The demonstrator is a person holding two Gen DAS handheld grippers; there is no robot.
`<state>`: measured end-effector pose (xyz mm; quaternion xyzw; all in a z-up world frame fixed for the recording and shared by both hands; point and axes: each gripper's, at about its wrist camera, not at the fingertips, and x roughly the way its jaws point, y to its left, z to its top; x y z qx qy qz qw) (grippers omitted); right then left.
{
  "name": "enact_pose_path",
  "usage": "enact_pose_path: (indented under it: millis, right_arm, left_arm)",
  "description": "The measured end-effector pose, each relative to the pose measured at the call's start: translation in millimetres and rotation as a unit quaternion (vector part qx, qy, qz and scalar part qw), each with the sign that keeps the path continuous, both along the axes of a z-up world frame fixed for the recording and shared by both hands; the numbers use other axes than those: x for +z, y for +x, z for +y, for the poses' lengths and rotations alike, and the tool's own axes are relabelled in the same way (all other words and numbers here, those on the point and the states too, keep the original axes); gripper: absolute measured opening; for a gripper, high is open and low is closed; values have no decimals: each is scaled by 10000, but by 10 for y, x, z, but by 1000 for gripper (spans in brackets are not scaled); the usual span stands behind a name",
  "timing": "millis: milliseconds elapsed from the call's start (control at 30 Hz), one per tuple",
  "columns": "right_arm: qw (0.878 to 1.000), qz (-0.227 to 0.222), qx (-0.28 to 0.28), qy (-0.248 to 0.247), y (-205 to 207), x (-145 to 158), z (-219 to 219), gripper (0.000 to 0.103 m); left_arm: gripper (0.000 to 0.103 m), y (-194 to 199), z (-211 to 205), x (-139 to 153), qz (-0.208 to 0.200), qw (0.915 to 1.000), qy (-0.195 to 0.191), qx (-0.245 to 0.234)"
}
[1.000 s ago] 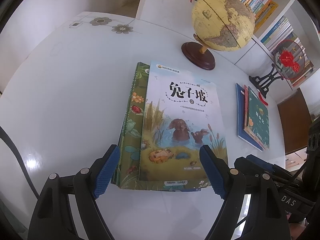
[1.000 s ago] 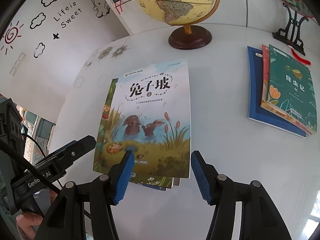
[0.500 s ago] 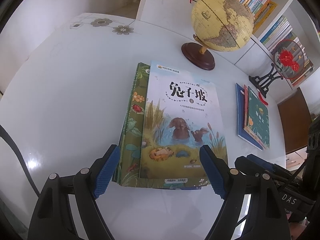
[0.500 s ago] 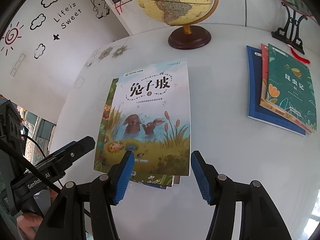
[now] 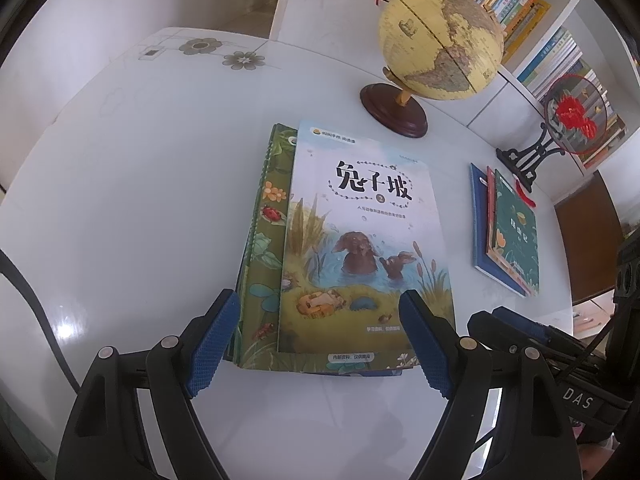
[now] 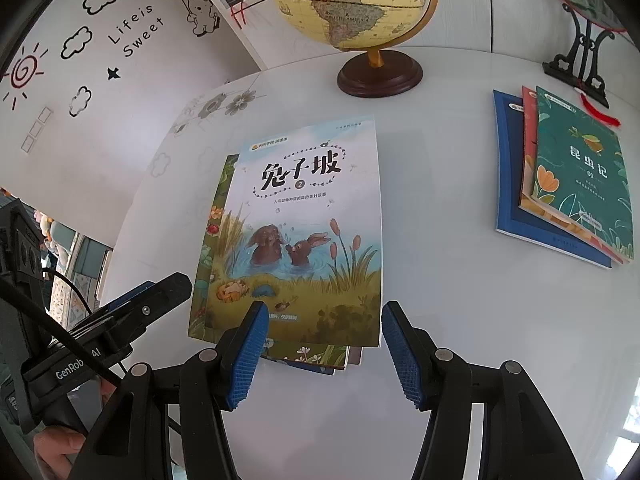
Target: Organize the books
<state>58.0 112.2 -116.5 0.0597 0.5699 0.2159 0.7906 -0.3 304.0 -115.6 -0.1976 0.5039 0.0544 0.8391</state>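
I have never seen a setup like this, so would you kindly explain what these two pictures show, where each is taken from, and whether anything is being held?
There is no robot here: a person holds a hand-held two-finger gripper in each hand, and each gripper carries a fisheye camera looking along its fingers.

One picture looks out from the left gripper, the other from the right gripper; the black arms with blue pads at the bottom are their fingers.

On the white table lies a rabbit storybook on top of a green flowered book, with more underneath. A second small stack, topped by a dark green book, lies to the side. Behind stand a globe and a red fan ornament on a black stand.

Both grippers are open above the near edge of the rabbit stack; neither holds anything.
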Motion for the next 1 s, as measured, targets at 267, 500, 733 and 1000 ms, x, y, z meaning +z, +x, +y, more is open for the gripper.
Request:
enact_pose_path:
  millis: [267,500,733,1000]
  right_arm:
    - [10000,1,-20,9,-11,2,5,57]
    - [10000,35,-62,33,-30,-19,-17,57]
    - [9999,38,-108,61,-23,-26,-53,57]
    - [9999,14,-117,74,-28,-21,-67,57]
  left_arm:
    - [80,5,-31,11,7,10000,27,-29]
    - [80,-3,-48,8,23,10000,49,-33]
    - [80,-20,-59,9,25,10000,73,-4]
    - [80,-19,-63,49,39,9999,131,49]
